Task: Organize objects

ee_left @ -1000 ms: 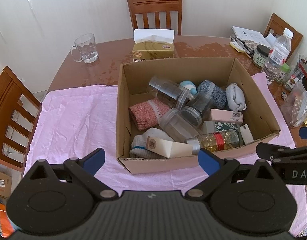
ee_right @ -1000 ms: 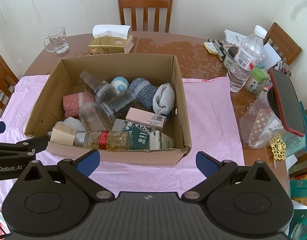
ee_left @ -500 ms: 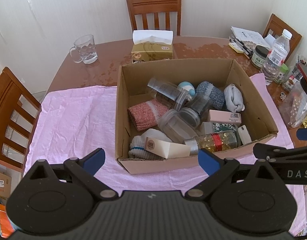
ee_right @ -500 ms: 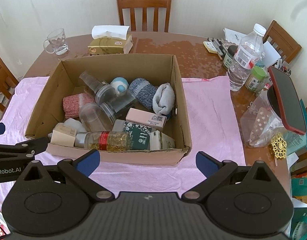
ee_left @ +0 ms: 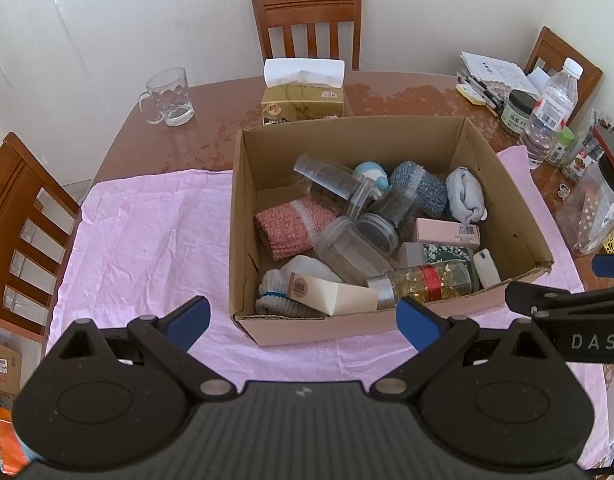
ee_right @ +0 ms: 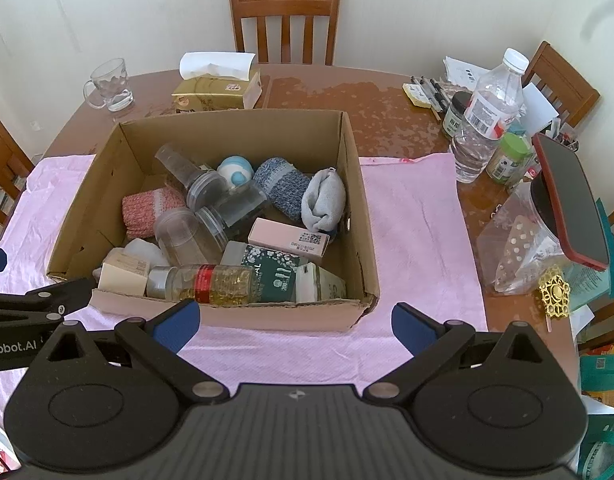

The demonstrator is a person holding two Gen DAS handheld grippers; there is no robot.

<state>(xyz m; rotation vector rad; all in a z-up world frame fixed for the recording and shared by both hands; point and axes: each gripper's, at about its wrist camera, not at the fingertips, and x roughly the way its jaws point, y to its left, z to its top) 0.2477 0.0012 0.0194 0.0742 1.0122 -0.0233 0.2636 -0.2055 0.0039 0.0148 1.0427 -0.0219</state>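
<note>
While both tools hang above the near edge of the table, we see the left gripper [ee_left: 303,320] with its blue-tipped fingers spread wide and nothing between them, and the right gripper [ee_right: 295,322] spread just as wide and just as empty. Each shows at the side edge of the other's view. Under them lies a pink cloth [ee_left: 147,232], and on it sits the open cardboard box [ee_right: 359,208], just past the fingertips.

Against the box's near wall we find a glass bottle with gold contents and a red band [ee_right: 211,278] lying on its side, a cream carton [ee_left: 335,294] to its left, and a dark green carton [ee_right: 271,272] to its right. Behind these lie clear plastic jars [ee_left: 347,248], a pink box [ee_right: 289,237], a red knitted roll [ee_left: 293,228] and white socks [ee_left: 303,270]. Toward the far wall we see a blue knitted roll [ee_right: 281,186], a grey sock bundle [ee_right: 323,200] and a small white-and-blue ball [ee_right: 235,170].

Beyond the box, on bare brown table, stand a tissue box [ee_left: 303,102] and a glass mug [ee_left: 169,96], with a water bottle [ee_right: 489,116] to the right and a wooden chair [ee_right: 285,20] against the wall.
</note>
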